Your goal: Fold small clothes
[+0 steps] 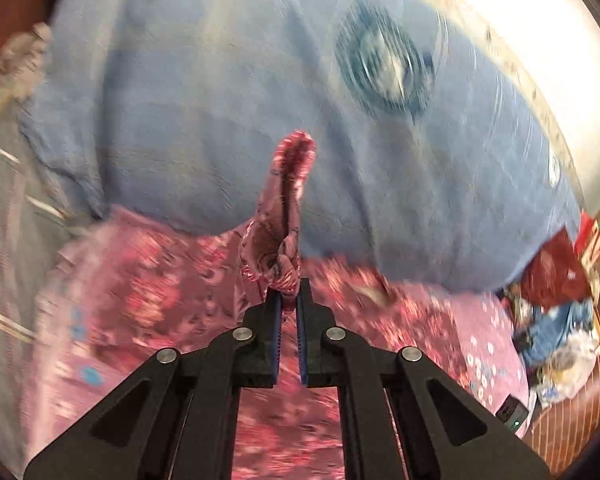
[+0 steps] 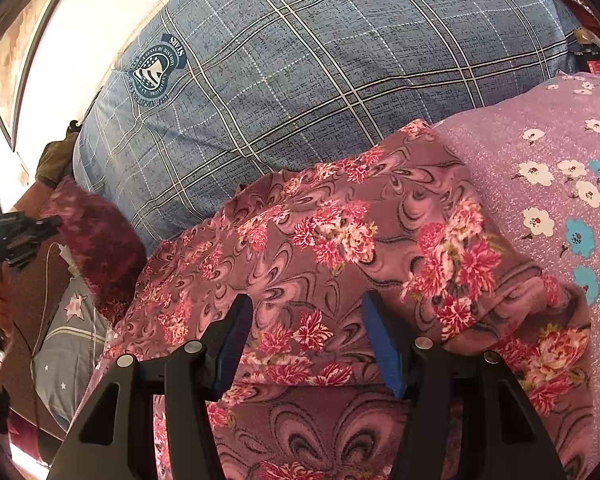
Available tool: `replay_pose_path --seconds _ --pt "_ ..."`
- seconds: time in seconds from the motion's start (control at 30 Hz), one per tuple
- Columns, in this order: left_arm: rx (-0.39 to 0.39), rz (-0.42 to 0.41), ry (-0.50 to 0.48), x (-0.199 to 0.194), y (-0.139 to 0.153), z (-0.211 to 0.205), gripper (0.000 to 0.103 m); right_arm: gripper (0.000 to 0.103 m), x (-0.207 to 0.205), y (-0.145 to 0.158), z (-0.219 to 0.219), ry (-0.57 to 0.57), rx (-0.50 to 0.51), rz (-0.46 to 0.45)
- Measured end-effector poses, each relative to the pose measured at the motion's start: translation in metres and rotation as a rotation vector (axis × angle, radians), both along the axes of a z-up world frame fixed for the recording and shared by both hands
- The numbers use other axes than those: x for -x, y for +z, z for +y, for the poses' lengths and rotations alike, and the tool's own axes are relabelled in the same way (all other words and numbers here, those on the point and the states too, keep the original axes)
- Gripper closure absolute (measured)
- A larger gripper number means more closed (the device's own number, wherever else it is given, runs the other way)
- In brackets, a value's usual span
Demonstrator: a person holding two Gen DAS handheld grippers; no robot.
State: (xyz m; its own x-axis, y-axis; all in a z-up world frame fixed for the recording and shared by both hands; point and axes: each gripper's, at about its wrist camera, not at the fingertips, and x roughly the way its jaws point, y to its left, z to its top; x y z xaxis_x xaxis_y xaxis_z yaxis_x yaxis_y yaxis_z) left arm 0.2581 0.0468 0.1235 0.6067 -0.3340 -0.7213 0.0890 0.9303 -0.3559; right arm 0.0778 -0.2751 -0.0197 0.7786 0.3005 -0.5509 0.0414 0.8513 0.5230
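Each tool [image 2: 306, 340] has black angular arms, silver round screws and blue ribbed pads [image 2: 382, 346].

We are looking at home bedroom: big blue checked pillow [image 2: 320, 60] with round crest lying on lilac flowered bedsheet [image 2: 540, 160], framed picture [image 2: 4, 72] hanging on pale wall, clothes pile [image 1: 556, 312] sitting on woven mat beside bed.
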Motion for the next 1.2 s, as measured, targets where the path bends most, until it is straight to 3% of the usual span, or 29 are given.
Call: replay_pose_path --seconds 0.23,0.4,0.5,0.57,0.67,0.73,0.8,1.03,1.07,1.1,1.13,1.2 --pt "-0.052 0.214 -0.045 -0.015 -0.094 -0.074 0.099 0.044 0.001 -0.001 -0.002 0.004 -0.023 -0.01" --pt "-0.056 0.248 -0.067 -0.002 -0.107 -0.079 0.092 0.044 0.002 -0.003 -0.004 0.006 -0.036 -0.015" --pt "0.023 0.268 -0.103 0.012 -0.097 -0.054 0.069 0.044 0.001 -0.003 -0.004 0.006 -0.036 -0.013" --pt "0.048 0.229 -0.078 0.022 -0.087 -0.029 0.053 0.044 -0.001 -0.001 -0.004 0.001 -0.027 0.009" --pt "0.102 0.201 -0.016 0.031 -0.08 0.02 0.051 0.042 -0.012 0.013 0.007 -0.016 -0.025 0.056" --pt "0.158 0.222 0.04 0.029 -0.083 0.055 0.051 0.041 -0.028 0.024 0.024 0.048 -0.07 0.034" --pt "0.196 0.239 0.091 0.024 -0.09 0.081 0.051 0.038 -0.052 0.026 0.047 0.11 -0.096 0.068" --pt "0.26 0.252 0.132 0.03 -0.1 0.109 0.051 0.038 -0.125 0.003 0.113 0.164 -0.138 0.189" --pt "0.27 0.256 0.14 0.031 -0.102 0.112 0.051 0.045 -0.13 0.001 0.122 0.167 -0.112 0.189" --pt "0.283 0.258 0.143 0.034 -0.104 0.116 0.051 0.081 -0.131 0.003 0.128 0.174 -0.08 0.177" --pt "0.297 0.262 0.148 0.034 -0.106 0.116 0.051 0.097 -0.132 0.005 0.134 0.213 -0.077 0.171" --pt "0.323 0.273 0.162 0.035 -0.11 0.118 0.051 0.097 -0.127 0.014 0.133 0.221 -0.092 0.14"
